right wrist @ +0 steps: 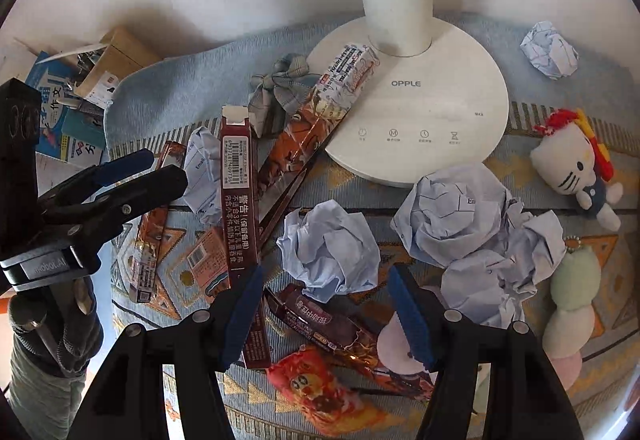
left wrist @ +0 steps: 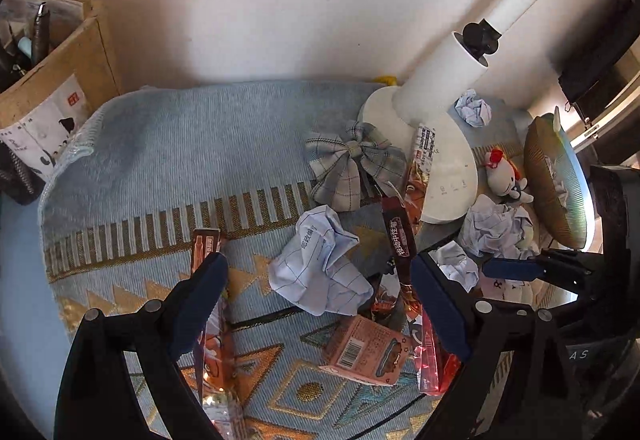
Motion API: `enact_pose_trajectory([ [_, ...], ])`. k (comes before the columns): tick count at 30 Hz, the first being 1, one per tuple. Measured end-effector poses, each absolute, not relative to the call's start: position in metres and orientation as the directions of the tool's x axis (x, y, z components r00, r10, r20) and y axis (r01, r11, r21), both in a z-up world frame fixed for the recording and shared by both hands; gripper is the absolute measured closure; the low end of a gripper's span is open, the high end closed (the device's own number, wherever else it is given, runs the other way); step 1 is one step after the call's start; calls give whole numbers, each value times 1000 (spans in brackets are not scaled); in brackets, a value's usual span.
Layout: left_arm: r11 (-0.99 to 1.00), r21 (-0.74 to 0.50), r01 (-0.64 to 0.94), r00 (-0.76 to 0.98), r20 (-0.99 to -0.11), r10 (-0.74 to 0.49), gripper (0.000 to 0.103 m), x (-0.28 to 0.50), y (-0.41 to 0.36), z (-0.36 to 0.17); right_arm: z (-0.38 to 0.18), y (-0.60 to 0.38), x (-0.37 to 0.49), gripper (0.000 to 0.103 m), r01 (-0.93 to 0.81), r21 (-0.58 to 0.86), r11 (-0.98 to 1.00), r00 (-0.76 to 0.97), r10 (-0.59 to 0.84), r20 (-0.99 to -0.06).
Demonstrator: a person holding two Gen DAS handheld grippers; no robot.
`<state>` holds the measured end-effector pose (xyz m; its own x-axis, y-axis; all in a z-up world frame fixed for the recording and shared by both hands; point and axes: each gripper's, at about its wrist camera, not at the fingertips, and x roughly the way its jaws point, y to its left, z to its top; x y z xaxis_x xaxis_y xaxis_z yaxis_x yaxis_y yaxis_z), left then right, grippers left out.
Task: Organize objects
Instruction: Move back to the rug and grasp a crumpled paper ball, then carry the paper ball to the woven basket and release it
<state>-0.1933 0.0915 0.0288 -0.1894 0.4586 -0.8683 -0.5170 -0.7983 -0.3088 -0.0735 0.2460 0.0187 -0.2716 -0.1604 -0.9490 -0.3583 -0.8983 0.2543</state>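
Clutter lies on a blue patterned cloth (left wrist: 180, 159). My left gripper (left wrist: 320, 300) is open and holds nothing. A crumpled paper ball (left wrist: 320, 268) sits between its fingers, with a pink carton (left wrist: 364, 352) just below and a dark red pen box (left wrist: 400, 236) by the right finger. My right gripper (right wrist: 328, 316) is also open and empty, just short of another crumpled paper ball (right wrist: 328, 252), above a red snack wrapper (right wrist: 320, 392). A long dark red box (right wrist: 236, 199) lies to its left. The left gripper (right wrist: 160, 169) shows at the left of the right wrist view.
A white lamp base (right wrist: 420, 99) stands at the back against the wall, a plaid bow (right wrist: 280, 87) beside it. More paper balls (right wrist: 452, 215), a cat plush (right wrist: 572, 167) and a pastel plush (right wrist: 572, 296) lie right. A wooden pen box (left wrist: 60, 59), books (right wrist: 60, 111) and a woven dish (left wrist: 556, 175) flank the cloth.
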Motion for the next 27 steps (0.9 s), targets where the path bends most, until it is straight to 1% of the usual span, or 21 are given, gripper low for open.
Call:
enact_pose_trajectory([
  [2,-788,-325,-522,-168,-867,469,12,-195,94,24,16,246,-79,39,-356,238,-903,-266,-146,-953],
  [7,-770,-330,-546,-123,-877,464,20,-196,109,7,6,246,-90,39,-345,184,-920,-225,-110,-968],
  [9,-765,-347,-542,-109,-874,473,20,-197,110,1,3,243,-91,39,-329,171,-929,-215,-102,-971],
  [12,-770,-351,-532,-103,-876,471,33,-198,111,-6,-5,238,-91,39,-314,144,-939,-200,-83,-976],
  [13,-765,-352,-539,-112,-870,480,41,-198,111,-5,-5,237,-91,39,-310,140,-940,-205,-77,-976],
  [14,-754,-370,-542,-93,-866,492,49,-198,111,-6,-4,238,-90,41,-311,141,-940,-215,-74,-974],
  [15,-751,-378,-542,-88,-863,498,60,-198,112,-7,-2,238,-90,50,-312,137,-940,-222,-68,-973],
  [17,-749,-387,-538,-89,-857,507,65,-197,111,-7,3,238,-90,53,-305,121,-944,-236,-49,-971],
  [18,-752,-387,-533,-93,-857,507,69,-197,110,-7,7,239,-90,55,-304,132,-943,-249,-55,-967],
  [19,-758,-383,-527,-103,-857,505,70,-195,108,-4,12,240,-88,55,-305,148,-941,-263,-67,-963],
  [21,-764,-388,-515,-122,-849,514,82,-193,104,5,26,241,-83,55,-302,160,-940,-297,-67,-952],
  [27,-771,-391,-502,-214,-808,549,82,-175,85,51,75,242,-48,55,-299,183,-937,-406,-49,-913],
])
